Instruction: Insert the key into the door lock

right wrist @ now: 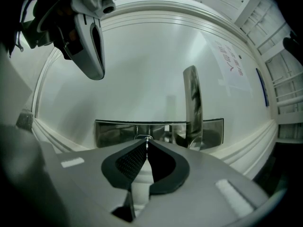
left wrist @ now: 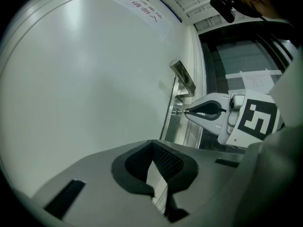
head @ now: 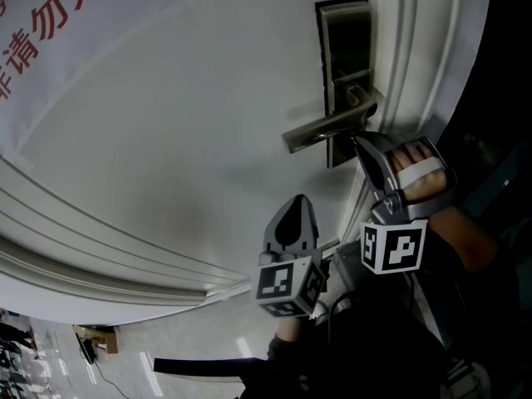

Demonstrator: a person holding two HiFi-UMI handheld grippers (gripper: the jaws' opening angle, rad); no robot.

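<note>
The right gripper (head: 359, 142) is up against the lock plate (head: 345, 48), just under the handle (head: 320, 130). Its jaws are pinched tight on a thin key (right wrist: 146, 139), whose tip meets the plate; how deep it sits I can't tell. The left gripper (head: 297, 202) hangs nearer and further left, jaws together on nothing, clear of the door (head: 166, 140).

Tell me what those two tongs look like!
The left gripper and the right gripper have pale grey plastic tongs with black textured pads, curved into a leaf shape. Each carries a white cube with black square markers. A white strap crosses the right hand.
</note>
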